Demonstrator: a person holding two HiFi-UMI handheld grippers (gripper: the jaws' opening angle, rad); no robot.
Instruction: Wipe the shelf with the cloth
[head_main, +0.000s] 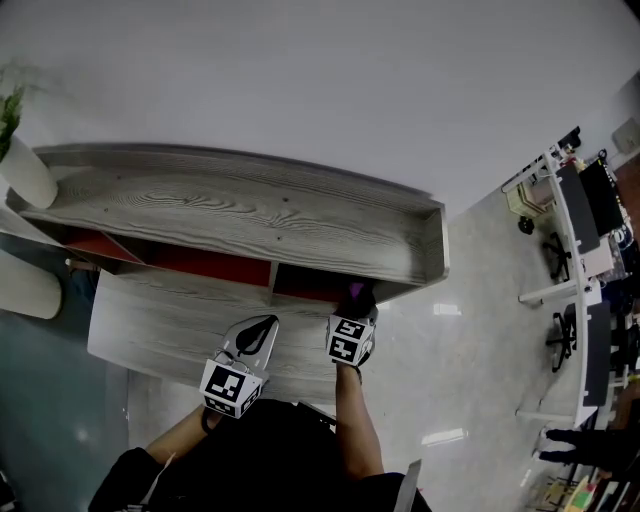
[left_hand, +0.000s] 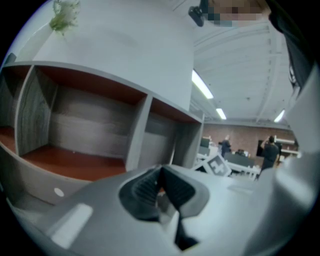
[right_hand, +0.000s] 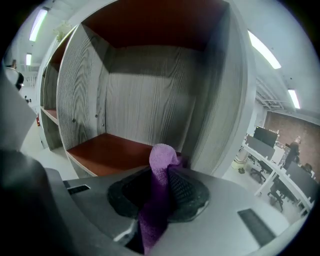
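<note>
Nearest the head camera, the person's right forearm (head_main: 357, 425) reaches forward to the right gripper (head_main: 357, 303), whose tip sits at the mouth of the right-end compartment of the shelf (head_main: 250, 208). Right gripper view: the right gripper (right_hand: 160, 189) has its jaws clamped on a purple cloth (right_hand: 161, 161). One fold of the cloth stands up above the pads and a tail hangs down below them. The cloth is just in front of the red-brown floor (right_hand: 107, 150) of that compartment; contact with the wood cannot be confirmed from this angle. In the head view only a small purple patch of cloth (head_main: 355, 291) shows at the compartment edge. The left gripper (head_main: 258, 332) is beside the right one, over the grey lower board (head_main: 150, 320) and outside the compartments. Left gripper view: the left gripper (left_hand: 161, 186) appears to have its pads pressed together with nothing between them, and it points toward the open compartments (left_hand: 75, 162). A white pot with a green plant (head_main: 24, 170) stands at the shelf's left end. Office desks (head_main: 580, 230) stand well apart to the right.
</note>
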